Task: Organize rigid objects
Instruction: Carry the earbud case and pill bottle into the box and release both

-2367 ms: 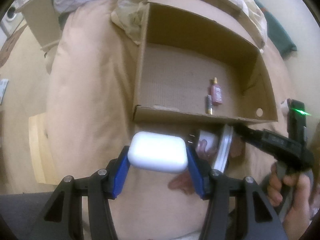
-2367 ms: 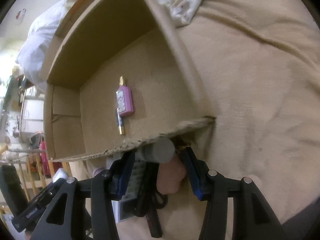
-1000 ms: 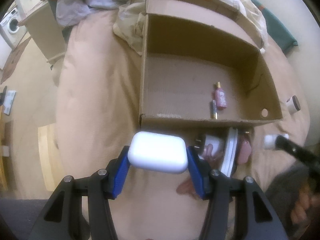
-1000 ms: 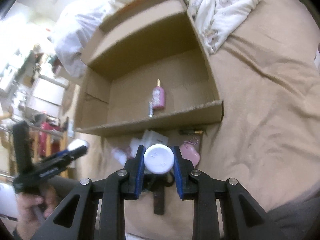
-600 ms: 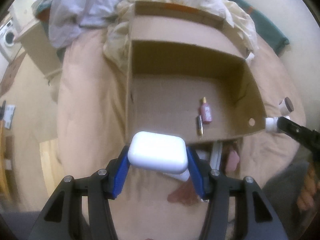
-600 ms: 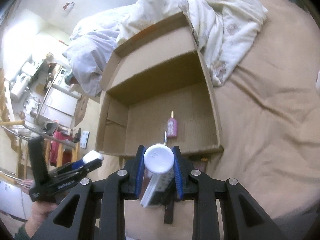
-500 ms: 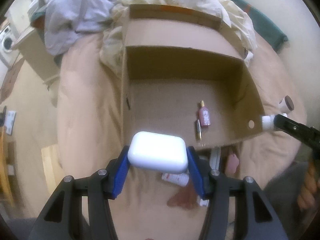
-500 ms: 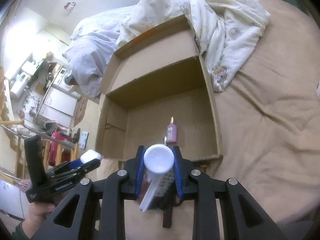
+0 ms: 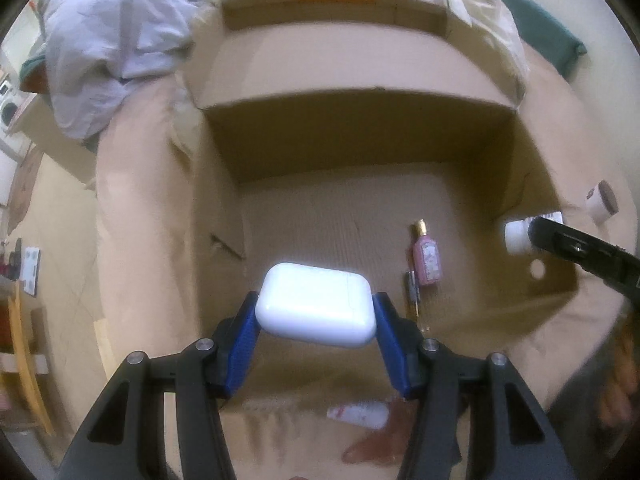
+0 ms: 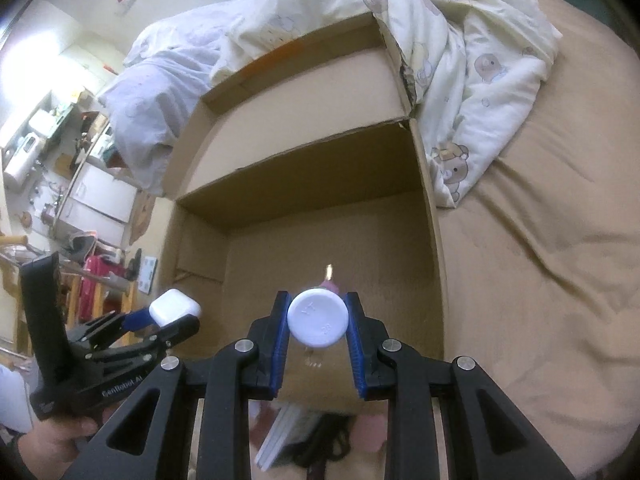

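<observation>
A white earbud case [image 9: 316, 305] is clamped between the blue pads of the left gripper [image 9: 317, 320], held above the cardboard box [image 9: 520, 184]. A white-capped bottle [image 10: 318, 317] is clamped by the right gripper [image 10: 318, 326] over the same box, where a pink bottle [image 9: 426, 258] (gold cap) lies beside a thin pen-like item [image 9: 413, 294].

An open brown cardboard box [image 9: 360, 208] sits on the tan-covered bed [image 10: 540, 240], with rumpled pale bedding [image 10: 460, 40] behind it. On the box floor, toward its right side, a small pink perfume bottle [image 9: 426, 256] lies just beside a slim metal tube [image 9: 414, 300]. A small white cylindrical jar [image 9: 602, 202] lies outside the box's right wall.
</observation>
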The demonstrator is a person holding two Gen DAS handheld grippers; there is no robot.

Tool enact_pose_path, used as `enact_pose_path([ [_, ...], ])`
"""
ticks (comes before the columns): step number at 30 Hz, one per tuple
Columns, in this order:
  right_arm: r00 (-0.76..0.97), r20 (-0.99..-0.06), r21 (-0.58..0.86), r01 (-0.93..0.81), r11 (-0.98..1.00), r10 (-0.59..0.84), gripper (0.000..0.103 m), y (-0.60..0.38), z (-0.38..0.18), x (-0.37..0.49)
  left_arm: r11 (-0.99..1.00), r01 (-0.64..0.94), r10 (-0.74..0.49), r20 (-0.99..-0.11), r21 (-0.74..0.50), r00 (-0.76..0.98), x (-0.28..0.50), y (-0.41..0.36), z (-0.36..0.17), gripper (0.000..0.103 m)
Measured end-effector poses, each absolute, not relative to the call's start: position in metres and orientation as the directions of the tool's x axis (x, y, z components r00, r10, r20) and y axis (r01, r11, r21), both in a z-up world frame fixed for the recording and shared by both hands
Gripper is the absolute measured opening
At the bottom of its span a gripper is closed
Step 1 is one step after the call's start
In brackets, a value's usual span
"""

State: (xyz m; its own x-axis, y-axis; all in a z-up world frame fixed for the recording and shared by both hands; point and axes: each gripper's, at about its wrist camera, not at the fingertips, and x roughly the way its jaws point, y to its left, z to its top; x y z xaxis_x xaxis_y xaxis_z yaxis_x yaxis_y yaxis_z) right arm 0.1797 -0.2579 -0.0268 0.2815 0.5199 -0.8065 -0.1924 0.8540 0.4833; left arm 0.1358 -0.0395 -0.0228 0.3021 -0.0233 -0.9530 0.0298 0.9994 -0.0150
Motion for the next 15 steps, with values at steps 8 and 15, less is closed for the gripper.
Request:
enact_pose_path([
  [8, 0.268, -0.838, 0.438, -0.188, 0.879, 0.475, 0.028, -0.255, -0.049, 0.179, 0.996, 0.08, 0.014, -0.949, 0.041, 0.316, 0.142, -0.05, -0.044, 0.052],
  [15, 0.299, -0.878, 0.304, -0.252, 0.919, 0.373, 0.028, -0.237, -0.049, 0.179, 0.996, 0.081, 0.008, -0.952, 0.035, 0.307, 0.144, -0.051, -0.047, 0.052],
])
